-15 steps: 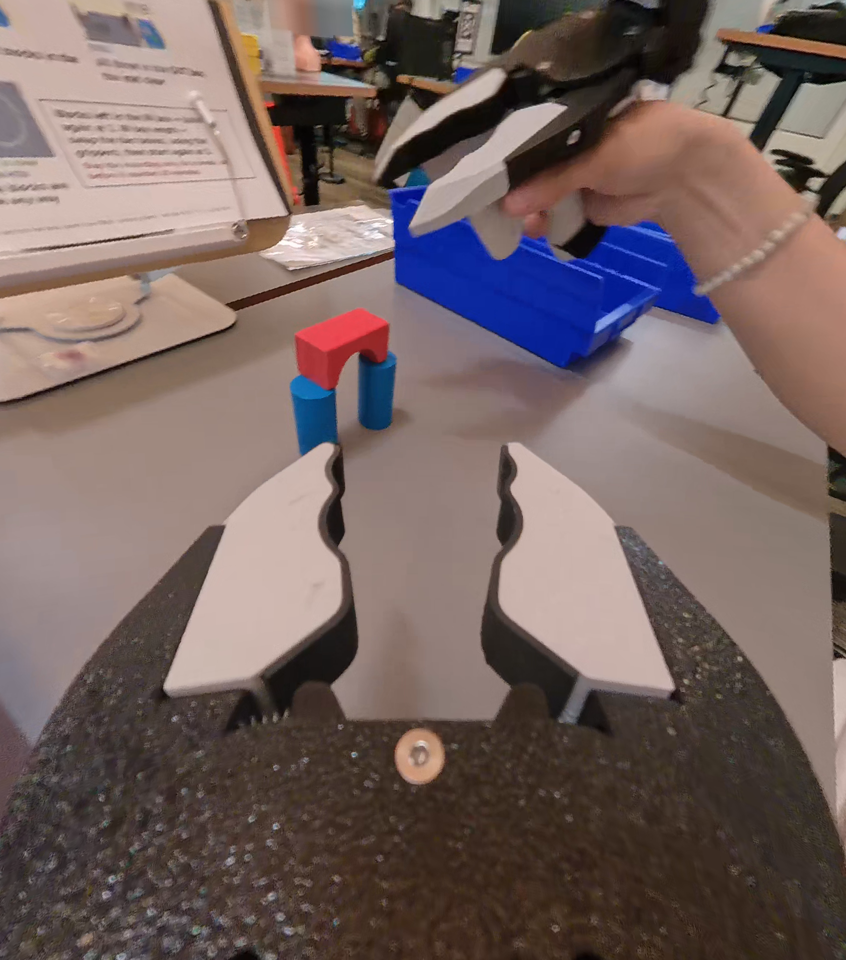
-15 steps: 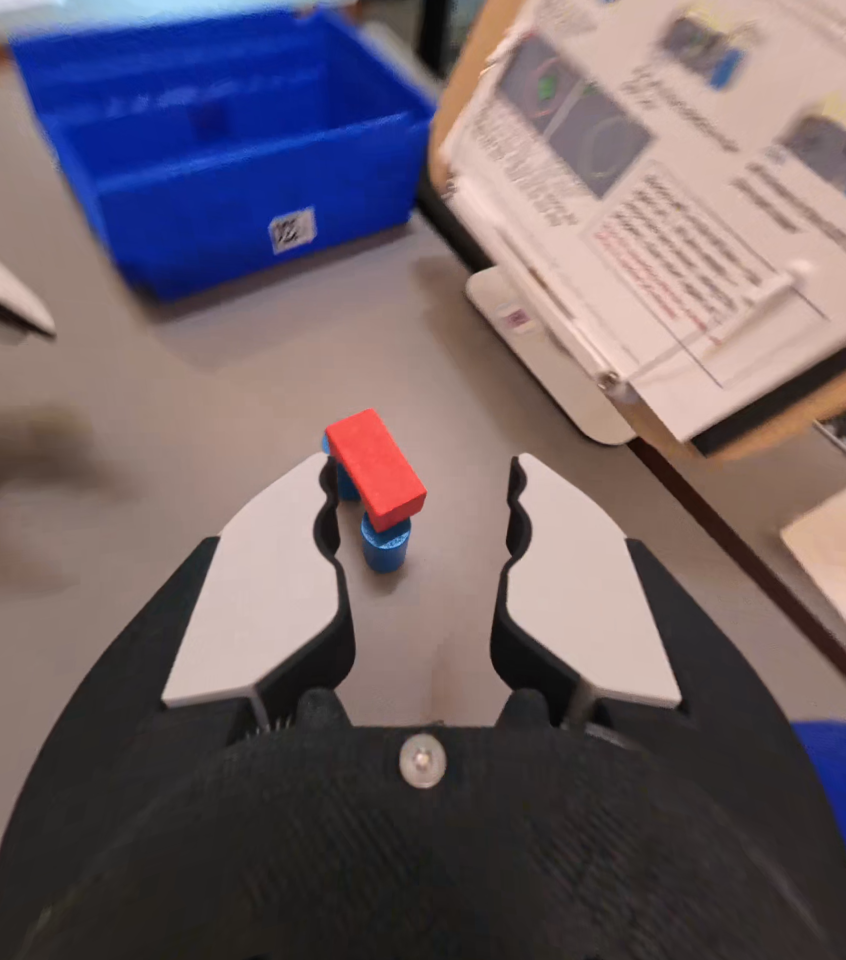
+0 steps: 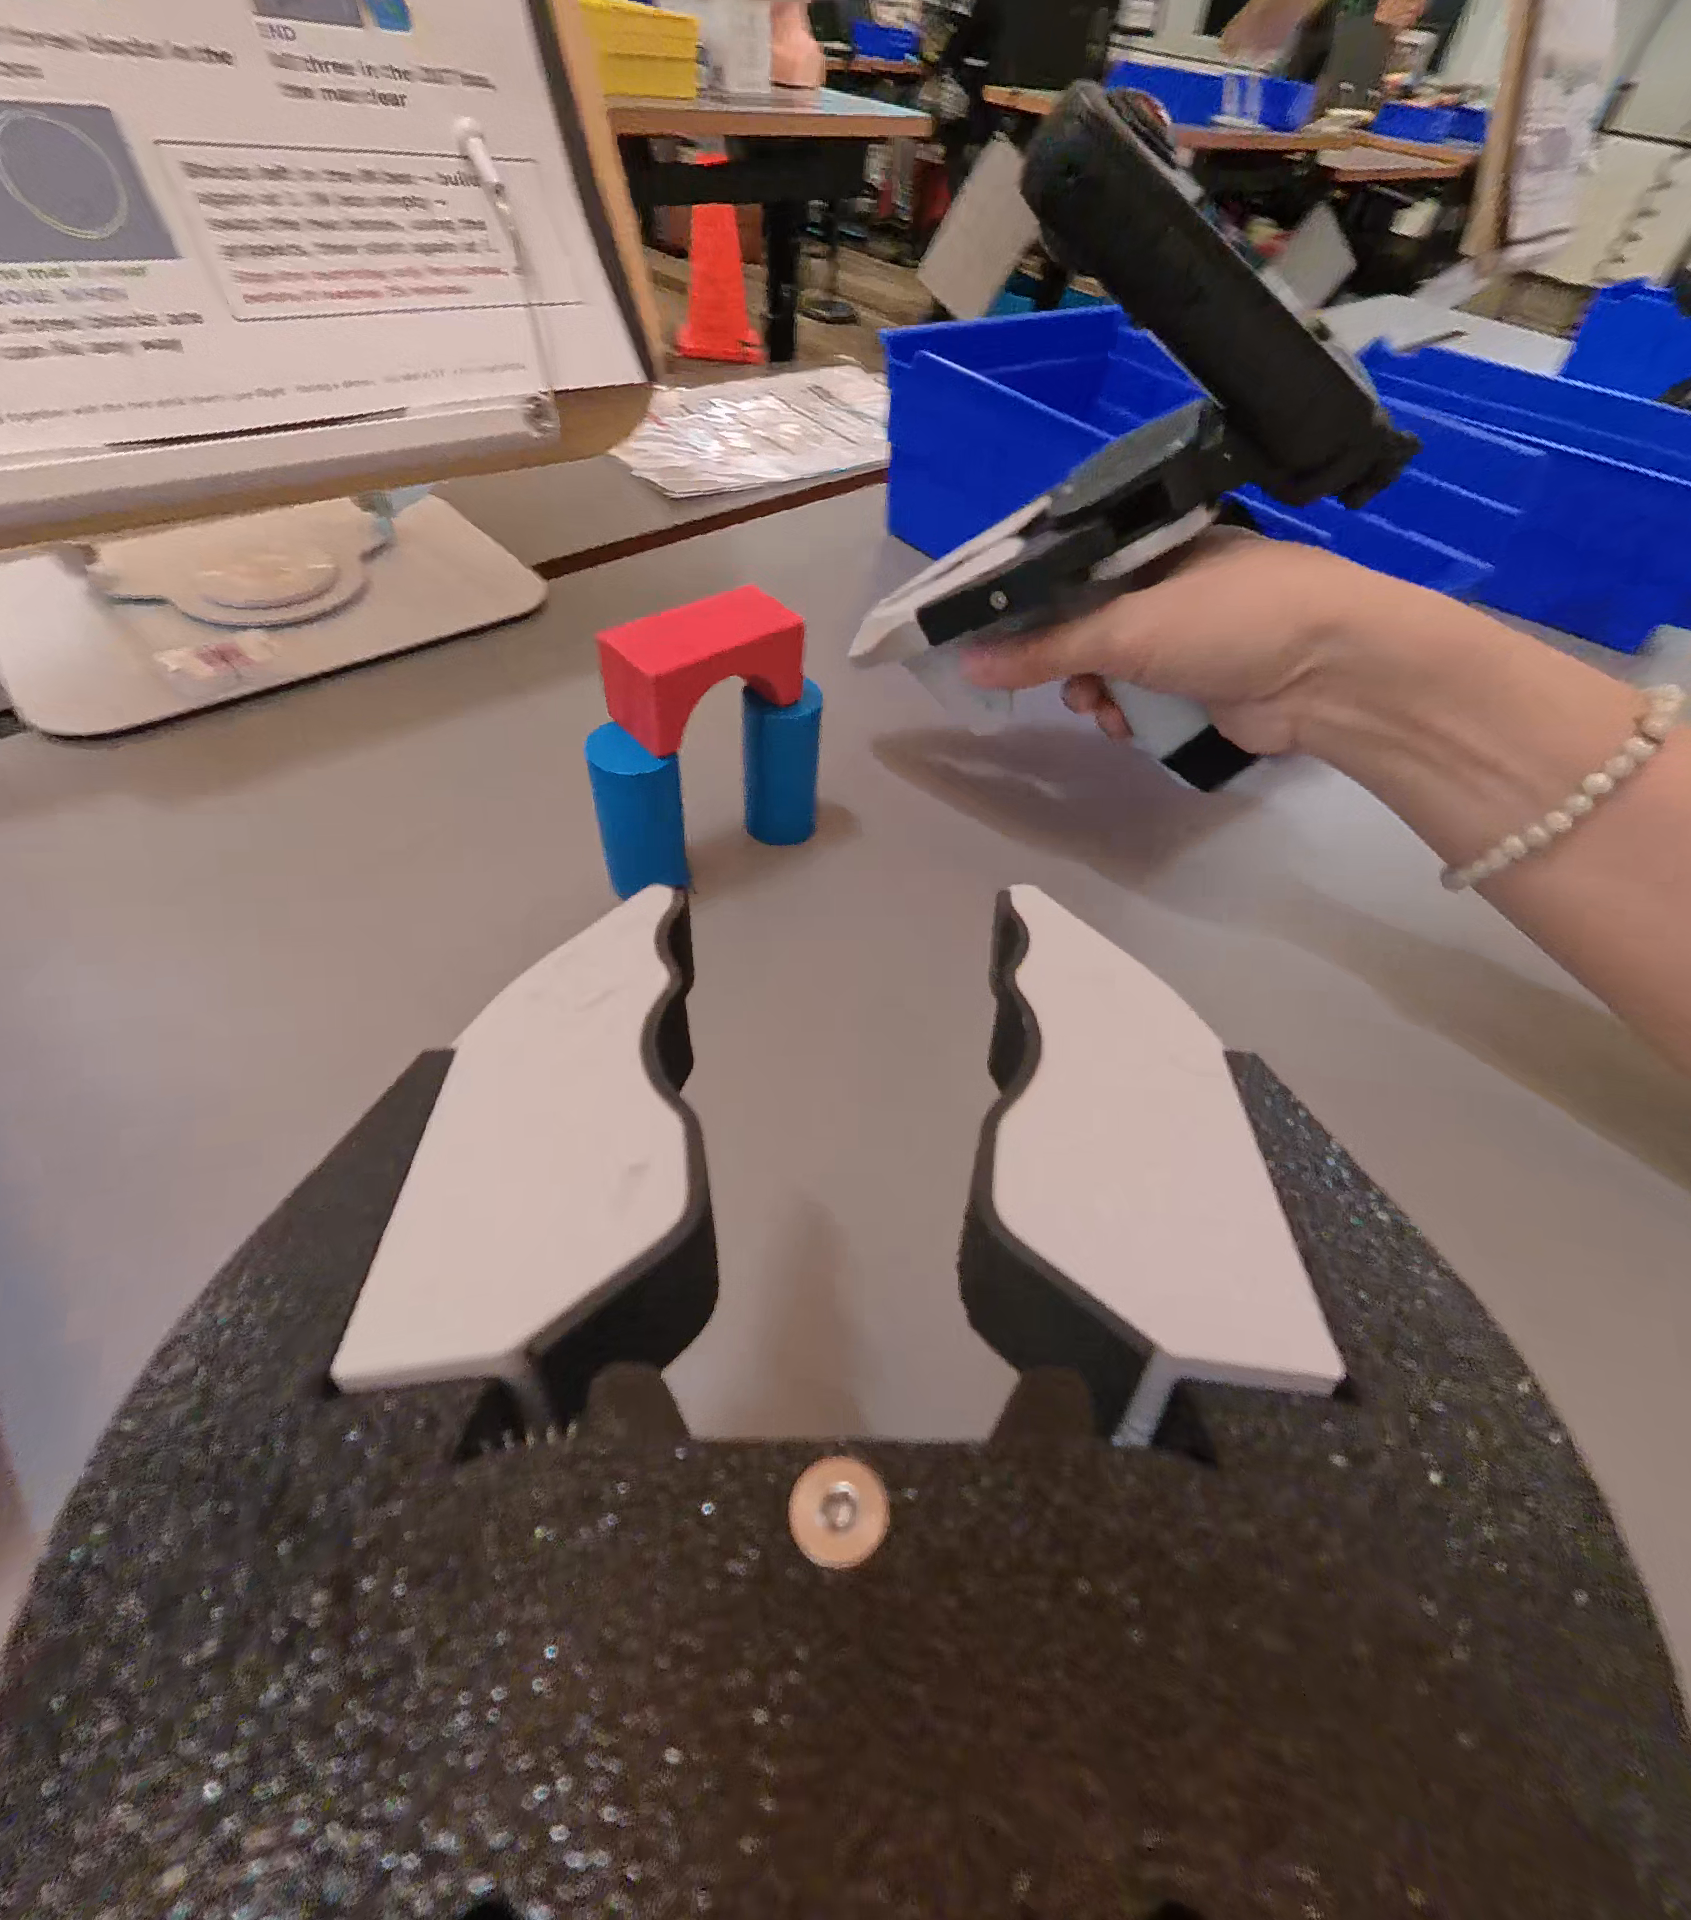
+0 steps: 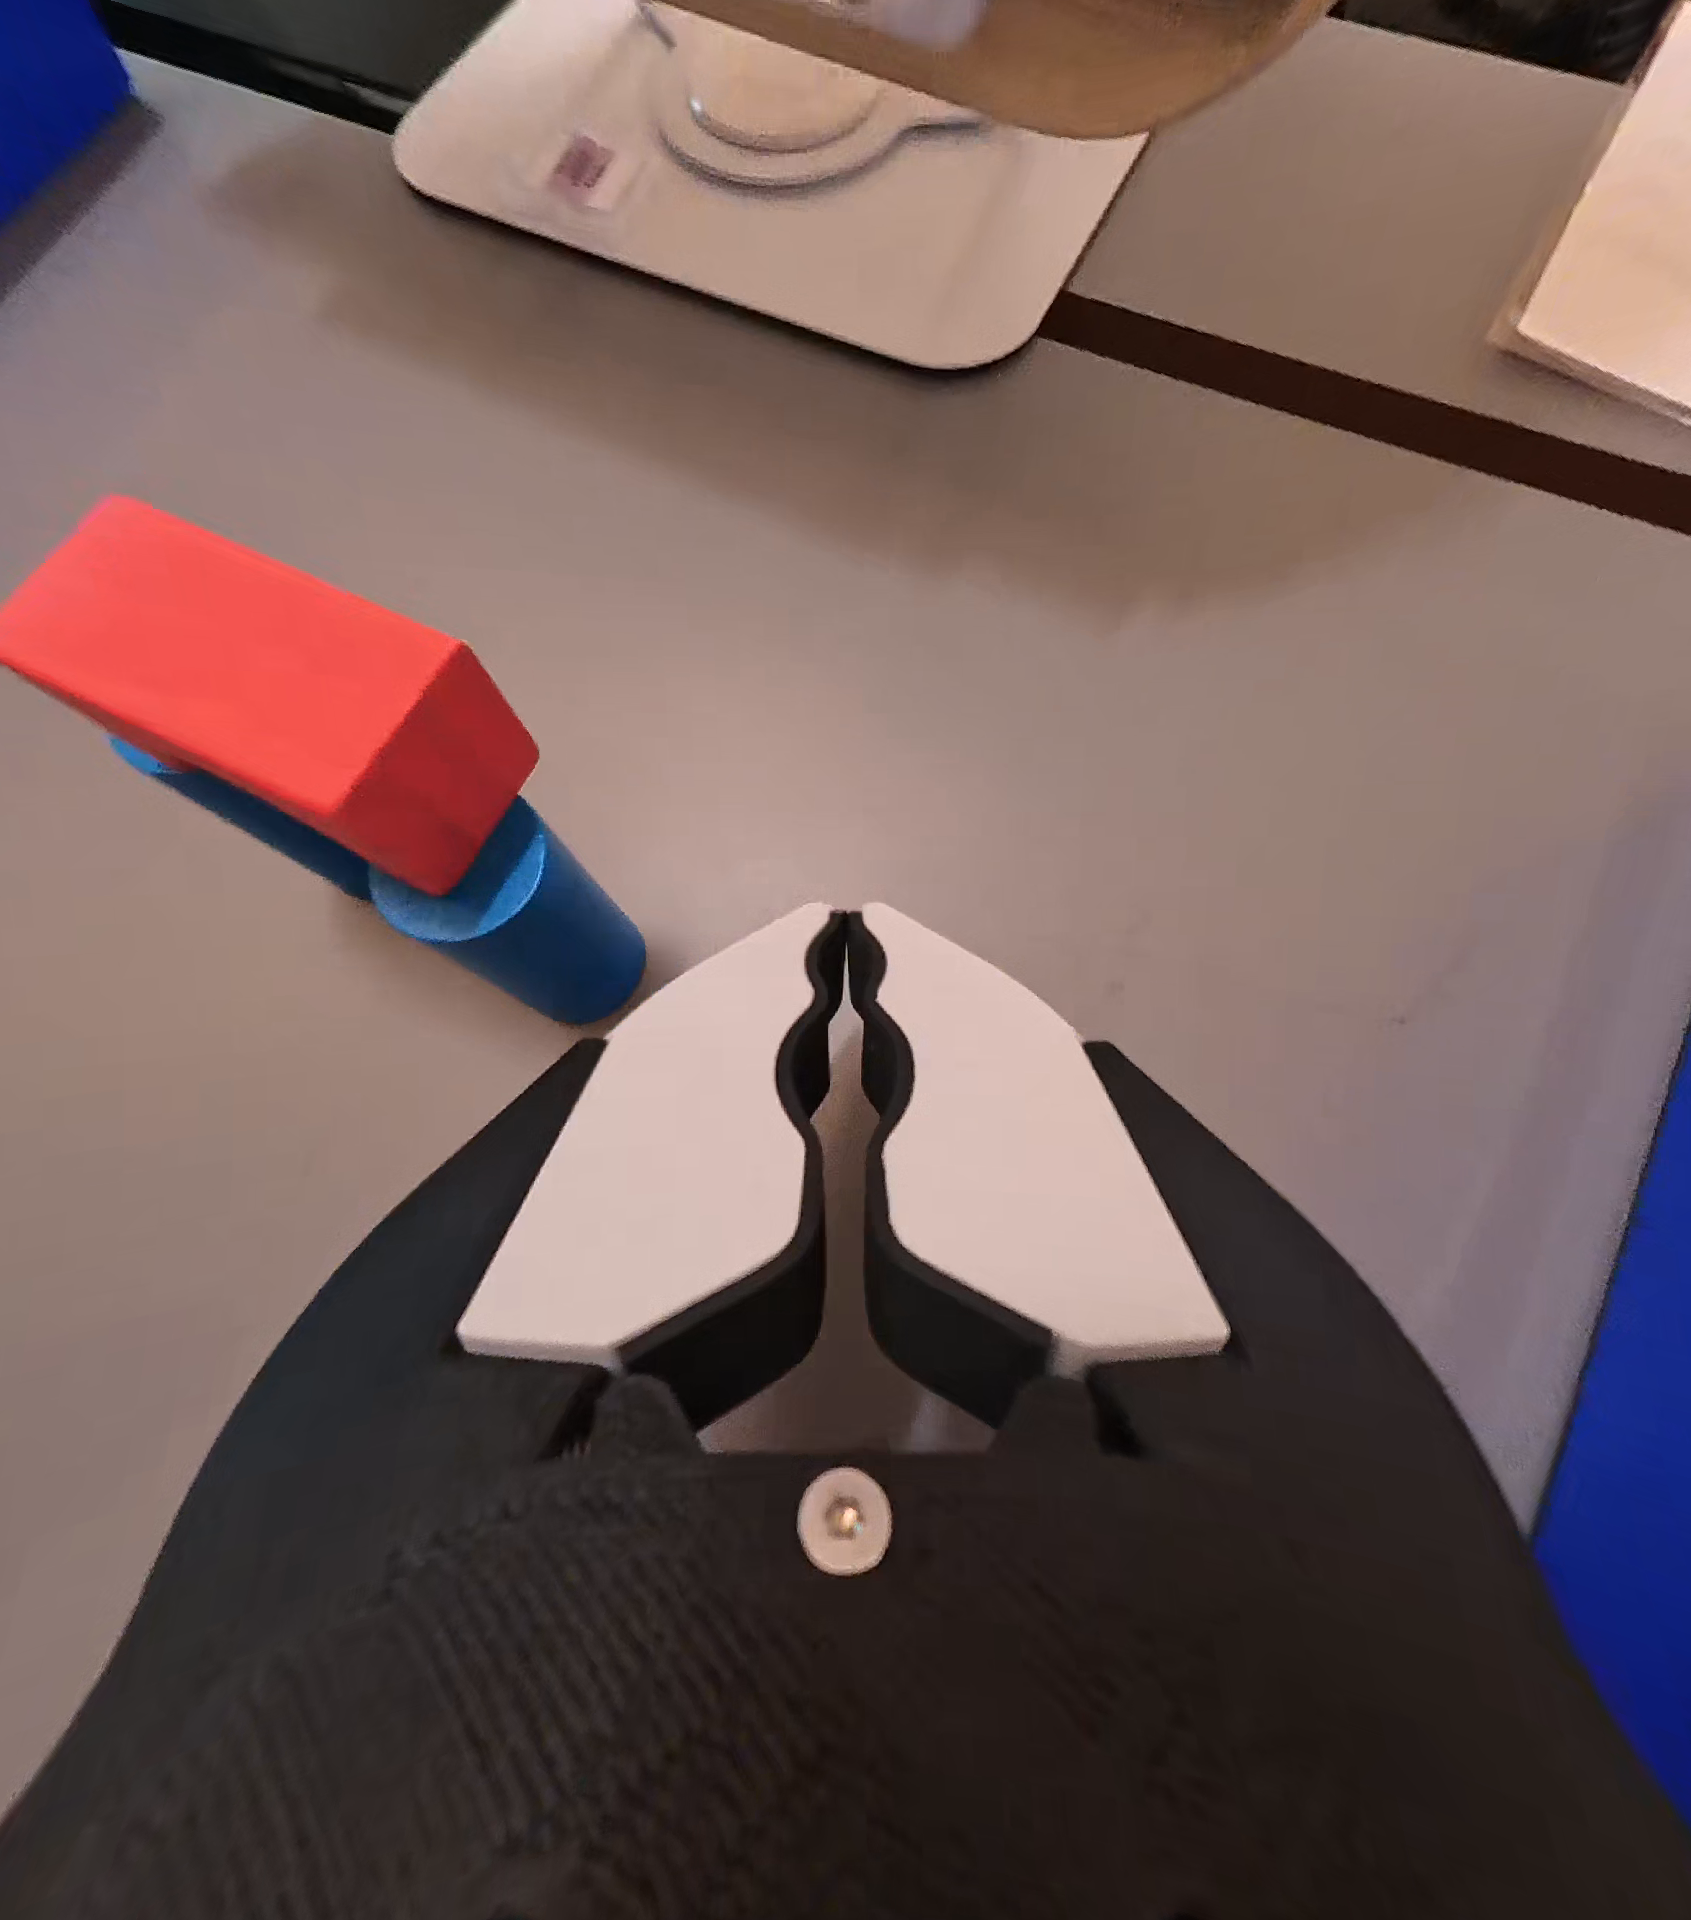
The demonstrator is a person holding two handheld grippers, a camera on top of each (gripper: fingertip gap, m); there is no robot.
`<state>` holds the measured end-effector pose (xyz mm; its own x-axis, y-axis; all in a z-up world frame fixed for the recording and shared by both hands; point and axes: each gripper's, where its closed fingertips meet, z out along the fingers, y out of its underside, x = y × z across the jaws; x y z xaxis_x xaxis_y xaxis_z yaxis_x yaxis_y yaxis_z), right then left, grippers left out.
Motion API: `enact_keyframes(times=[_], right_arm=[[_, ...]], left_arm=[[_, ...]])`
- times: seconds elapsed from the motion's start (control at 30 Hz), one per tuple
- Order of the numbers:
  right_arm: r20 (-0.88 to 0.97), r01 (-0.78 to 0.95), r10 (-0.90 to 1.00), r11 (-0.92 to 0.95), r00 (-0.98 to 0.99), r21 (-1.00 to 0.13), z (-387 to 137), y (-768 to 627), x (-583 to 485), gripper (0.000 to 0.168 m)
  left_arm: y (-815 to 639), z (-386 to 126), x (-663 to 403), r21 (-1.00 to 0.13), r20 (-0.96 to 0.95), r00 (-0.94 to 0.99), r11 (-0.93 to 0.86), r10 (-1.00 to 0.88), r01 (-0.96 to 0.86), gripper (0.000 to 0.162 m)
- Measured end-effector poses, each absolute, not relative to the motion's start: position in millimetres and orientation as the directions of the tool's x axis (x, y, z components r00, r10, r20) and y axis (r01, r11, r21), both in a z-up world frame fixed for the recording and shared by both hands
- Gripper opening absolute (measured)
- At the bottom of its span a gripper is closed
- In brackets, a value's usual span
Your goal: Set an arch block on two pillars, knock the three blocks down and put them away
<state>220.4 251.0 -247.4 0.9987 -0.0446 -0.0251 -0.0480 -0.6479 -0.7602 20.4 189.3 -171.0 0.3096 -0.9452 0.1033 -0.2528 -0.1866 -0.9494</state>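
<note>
Grey table (image 3: pixel 197 1039) bare between left gripper (image 3: pixel 841 914) and red arch (image 3: pixel 701 655).

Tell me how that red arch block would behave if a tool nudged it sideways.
The red arch block looks rigid, probably painted wood, so it shouldn't flex. It rests only on two upright blue cylinders, off-centre on the nearer one, so a sideways push would likely slide it off or topple them. Freed cylinders could roll.

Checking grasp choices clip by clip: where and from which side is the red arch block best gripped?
Probably from above, across the two long flat side faces of the red arch block, near mid-length. Its top lies flat, spanning two upright blue cylinders, so a push from the side could topple them. The left gripper is open with room between its fingers; the right gripper is shut.
</note>
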Motion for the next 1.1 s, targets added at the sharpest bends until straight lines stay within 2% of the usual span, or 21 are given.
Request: enact_keyframes(times=[0.13, 0.23, 0.37, 0.57, 0.63, 0.7, 0.77, 0.87, 1.1], right_arm=[[-0.006, -0.065, -0.095, -0.629, 0.995, -0.775, -251, 259, 214, 0.000], [0.014, -0.059, -0.112, -0.623, 0.994, -0.780, -249, 262, 208, 0.000], [0.068, -0.038, -0.140, -0.641, 0.988, -0.767, -253, 263, 207, 0.000], [0.110, -0.017, -0.149, -0.663, 0.983, -0.749, -261, 274, 203, 0.000], [0.108, 0.017, -0.105, -0.635, 0.989, -0.772, -253, 285, 190, 0.000], [0.099, 0.100, 0.033, -0.572, 0.995, -0.814, -240, 296, 160, 0.000], [0.162, 0.198, 0.114, -0.561, 0.980, -0.804, -236, 297, 144, 0.000], [0.289, 0.290, 0.094, -0.564, 0.953, -0.773, -227, 293, 152, 0.000], [0.312, 0.352, 0.166, -0.515, 0.936, -0.781, -204, 280, 154, 0.000]], left_arm=[[196, -176, 22, -0.969, 0.081, 0.458, -0.177, -0.885, -0.171, 0.049], [187, -182, 28, -0.979, 0.058, 0.458, -0.140, -0.887, -0.148, 0.047], [185, -193, 29, -0.971, 0.002, 0.449, -0.109, -0.894, -0.214, 0.048], [190, -188, 23, -0.973, 0.055, 0.444, -0.148, -0.894, -0.177, 0.048], [192, -189, 21, -0.971, 0.070, 0.444, -0.163, -0.893, -0.174, 0.048], [193, -190, 20, -0.971, 0.076, 0.444, -0.168, -0.893, -0.171, 0.048], [193, -191, 20, -0.970, 0.075, 0.438, -0.168, -0.896, -0.178, 0.048], [192, -194, 19, -0.967, 0.069, 0.431, -0.167, -0.900, -0.194, 0.048], [192, -194, 18, -0.966, 0.079, 0.424, -0.174, -0.902, -0.190, 0.048]])
